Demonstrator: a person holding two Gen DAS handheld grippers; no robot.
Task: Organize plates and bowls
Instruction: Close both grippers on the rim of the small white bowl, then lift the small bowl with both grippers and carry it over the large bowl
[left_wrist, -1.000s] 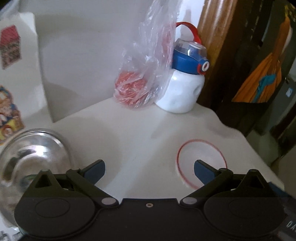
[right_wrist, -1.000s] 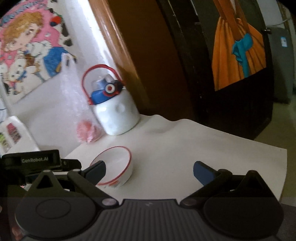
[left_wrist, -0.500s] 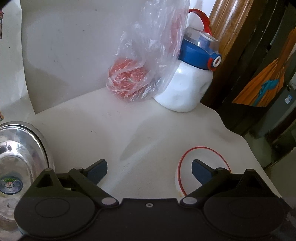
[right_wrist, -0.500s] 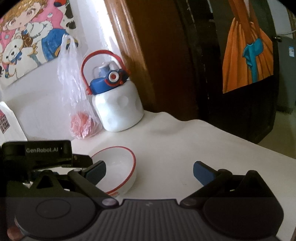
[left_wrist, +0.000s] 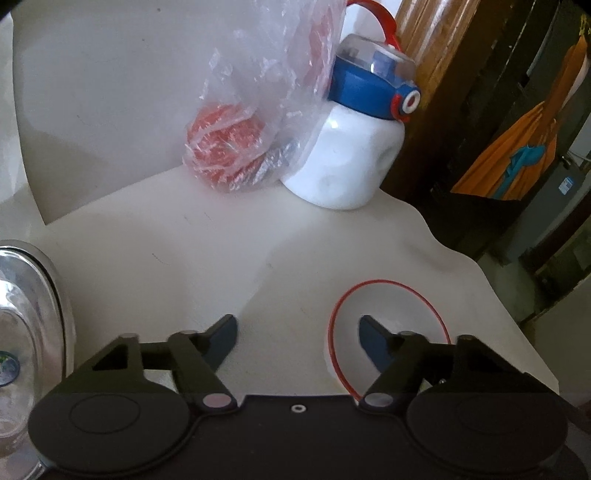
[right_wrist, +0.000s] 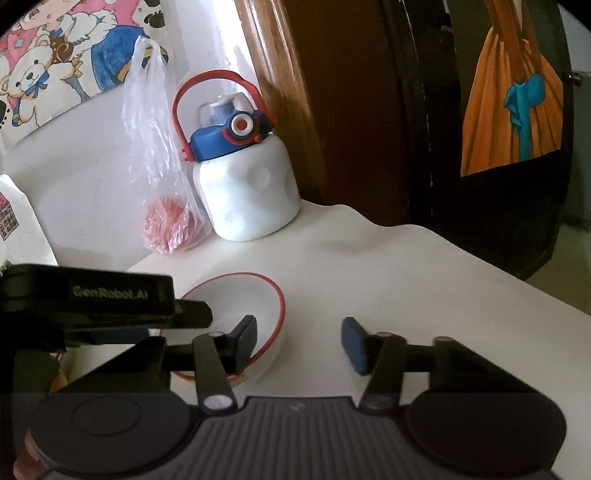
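Hovering over the red-rimmed white bowl (left_wrist: 391, 314), I have my left tongs (left_wrist: 297, 334) spread wide, with the right fingertip (left_wrist: 373, 336) showing above the bowl's hollow and the left one out over bare bench (left_wrist: 192, 251). Whether that fingertip touches the bowl I cannot tell. Nothing is gripped. The bowl sits upright on the near right part of the bench, close to its wavy right edge.

My right tongs (right_wrist: 299, 341) are also released and empty; in that view the left fingertip (right_wrist: 245, 339) overlaps the bowl's near rim, and the right one hangs over open bench. The body of the other tool crosses the left of that picture, above the bowl.

Away at the near left edge of the left-wrist view lies a shiny steel bowl (left_wrist: 26, 332), well apart from the white one. Only part of it shows, and I cannot say what lies under or in it.

At the far side, against the wall, stand a clear plastic bag (left_wrist: 255, 122) with something red inside and, just beside it on the right, a white water bottle with a blue lid and red handle (right_wrist: 243, 184). Neither belongs to the job.

As I judge it, the sorting has barely begun: the two bowls lie separate, no stack is formed, and I see no plates at all. Taking hold of the white bowl and bringing it to the steel one remains to be done.
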